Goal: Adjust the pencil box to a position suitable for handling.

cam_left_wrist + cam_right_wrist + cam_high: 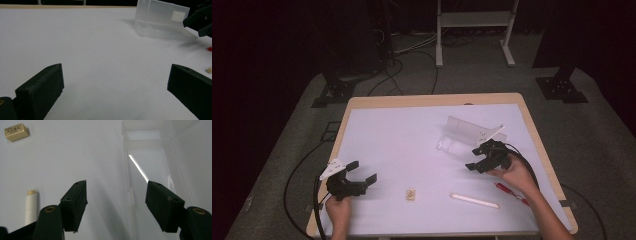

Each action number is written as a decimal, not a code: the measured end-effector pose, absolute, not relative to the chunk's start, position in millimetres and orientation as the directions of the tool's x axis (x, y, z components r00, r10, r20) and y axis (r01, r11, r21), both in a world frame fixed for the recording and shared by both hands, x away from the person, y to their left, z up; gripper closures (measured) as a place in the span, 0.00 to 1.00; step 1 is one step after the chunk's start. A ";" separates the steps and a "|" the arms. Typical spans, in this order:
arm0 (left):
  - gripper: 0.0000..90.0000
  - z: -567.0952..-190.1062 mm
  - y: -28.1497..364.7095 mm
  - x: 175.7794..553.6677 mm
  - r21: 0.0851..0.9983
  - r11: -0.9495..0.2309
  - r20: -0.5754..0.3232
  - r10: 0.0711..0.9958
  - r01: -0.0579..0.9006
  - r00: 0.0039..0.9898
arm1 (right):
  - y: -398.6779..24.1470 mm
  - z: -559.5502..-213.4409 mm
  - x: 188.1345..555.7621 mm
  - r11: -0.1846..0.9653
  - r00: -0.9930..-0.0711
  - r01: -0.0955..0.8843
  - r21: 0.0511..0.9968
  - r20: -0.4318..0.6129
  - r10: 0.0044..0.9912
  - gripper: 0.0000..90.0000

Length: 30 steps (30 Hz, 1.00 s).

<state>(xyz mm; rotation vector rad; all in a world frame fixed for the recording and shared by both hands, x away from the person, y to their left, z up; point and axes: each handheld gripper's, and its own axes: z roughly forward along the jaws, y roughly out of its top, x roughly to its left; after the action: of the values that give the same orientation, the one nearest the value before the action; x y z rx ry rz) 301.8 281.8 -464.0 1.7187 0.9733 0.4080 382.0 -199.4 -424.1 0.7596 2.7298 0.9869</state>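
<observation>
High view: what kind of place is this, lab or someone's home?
Most likely a lab or recording studio, not a home. The white-topped table stands alone on grey carpet with dark surroundings, cables trail across the floor, and black stand bases flank it.

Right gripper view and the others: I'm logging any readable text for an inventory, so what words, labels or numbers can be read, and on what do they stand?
No text can be read.
Small beige eraser: dark printed marks on its top face, too small and blurred to read.
Clear plastic case: a pale square sticker on its wall, nothing legible on it.
White stick: no print visible.
Red pen: no print visible.
</observation>
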 end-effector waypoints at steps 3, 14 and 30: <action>0.00 -463.9 281.7 301.5 0.908 -0.100 -0.187 0.771 0.406 0.609 | -197.3 -428.4 387.4 0.668 -0.862 0.416 0.617 0.034 0.506 0.40; 0.00 -463.8 282.0 301.6 0.908 -0.099 -0.188 0.770 0.406 0.610 | -188.4 -439.7 397.6 0.704 -0.864 0.413 0.578 0.005 0.503 0.51; 0.00 -463.9 282.6 301.8 0.911 -0.092 -0.192 0.769 0.403 0.609 | -175.8 -451.5 408.5 0.747 -0.877 0.407 0.525 -0.005 0.481 0.79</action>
<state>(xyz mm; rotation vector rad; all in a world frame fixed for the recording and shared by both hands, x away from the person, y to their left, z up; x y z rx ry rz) 301.8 282.6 -463.9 1.7113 0.9707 0.4061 408.5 -175.8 -451.5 0.7161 2.8047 0.7946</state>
